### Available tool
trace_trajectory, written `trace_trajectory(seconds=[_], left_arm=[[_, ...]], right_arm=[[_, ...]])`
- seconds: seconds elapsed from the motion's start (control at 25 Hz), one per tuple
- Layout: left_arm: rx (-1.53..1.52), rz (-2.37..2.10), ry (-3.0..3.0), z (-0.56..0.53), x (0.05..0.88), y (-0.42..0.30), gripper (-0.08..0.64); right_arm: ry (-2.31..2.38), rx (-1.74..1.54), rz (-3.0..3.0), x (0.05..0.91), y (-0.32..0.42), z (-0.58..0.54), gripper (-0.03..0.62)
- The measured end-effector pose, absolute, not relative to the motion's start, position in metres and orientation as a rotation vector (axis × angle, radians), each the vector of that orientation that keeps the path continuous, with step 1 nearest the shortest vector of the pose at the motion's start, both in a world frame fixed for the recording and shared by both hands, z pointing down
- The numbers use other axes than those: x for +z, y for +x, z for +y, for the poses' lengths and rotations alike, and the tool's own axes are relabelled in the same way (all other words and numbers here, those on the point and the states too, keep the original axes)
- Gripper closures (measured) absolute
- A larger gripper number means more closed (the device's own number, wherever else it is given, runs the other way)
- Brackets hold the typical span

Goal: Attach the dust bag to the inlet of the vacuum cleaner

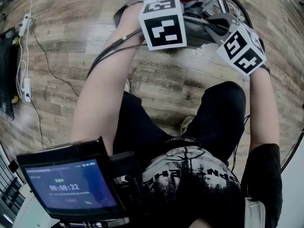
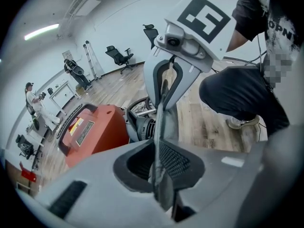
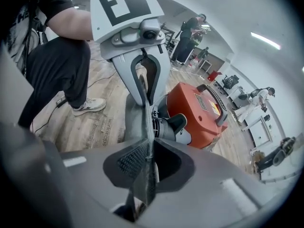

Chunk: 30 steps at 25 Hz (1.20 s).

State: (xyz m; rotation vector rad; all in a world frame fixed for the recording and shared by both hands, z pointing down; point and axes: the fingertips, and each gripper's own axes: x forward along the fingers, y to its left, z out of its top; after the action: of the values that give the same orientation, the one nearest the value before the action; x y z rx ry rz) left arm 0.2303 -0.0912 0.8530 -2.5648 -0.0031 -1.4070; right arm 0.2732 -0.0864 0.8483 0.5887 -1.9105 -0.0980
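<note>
1. The left gripper had its jaws nearly together, pinched on a thin grey edge of the dust bag.
2. The right gripper matched it, jaws almost closed on the same grey fabric, so the bag hung taut between the two grippers, which faced each other.
3. The bag was up in the air, just above and in front of the orange vacuum cleaner, which sat on the wooden floor.
4. The black ribbed collar on the vacuum's near end looked like the inlet. It was close behind the bag but not yet touching it, as far as the gripper views showed.
5. The step in hand, by my reading, was lining the bag's mouth up with that collar. From these angles the bag showed edge-on, so I couldn't see where its opening sat.
6. Doing it well called for an even pinch on both sides, with the two grippers lowered together so the fabric didn't twist.
7. The opening needed to be squared to the collar before any push. A crooked approach risked the fabric folding over the rim.
8. Neither pinch wanted loosening until the mouth had seated around the collar.
</note>
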Motion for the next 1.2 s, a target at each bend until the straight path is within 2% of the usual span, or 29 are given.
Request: trace_trajectory(seconds=[0.72,0.8,0.92,1.2], left_arm=[[-1.399,-0.010,-2.619,-0.093,0.859,0.236,0.503],[-1.389,-0.012,-2.623,-0.092,0.859,0.237,0.490],[-1.371,-0.011,-2.633,-0.087,0.858,0.241,0.424],[-1.408,-0.008,-2.596,-0.079,0.863,0.243,0.369]], right_arm=[[0.636,-0.054,-1.904,0.856,0.279,-0.092,0.535],[0.638,-0.052,-1.912,0.857,0.278,-0.092,0.507],[0.633,-0.042,-1.928,0.859,0.276,-0.088,0.451],[0.614,-0.034,-1.971,0.860,0.270,-0.077,0.359]])
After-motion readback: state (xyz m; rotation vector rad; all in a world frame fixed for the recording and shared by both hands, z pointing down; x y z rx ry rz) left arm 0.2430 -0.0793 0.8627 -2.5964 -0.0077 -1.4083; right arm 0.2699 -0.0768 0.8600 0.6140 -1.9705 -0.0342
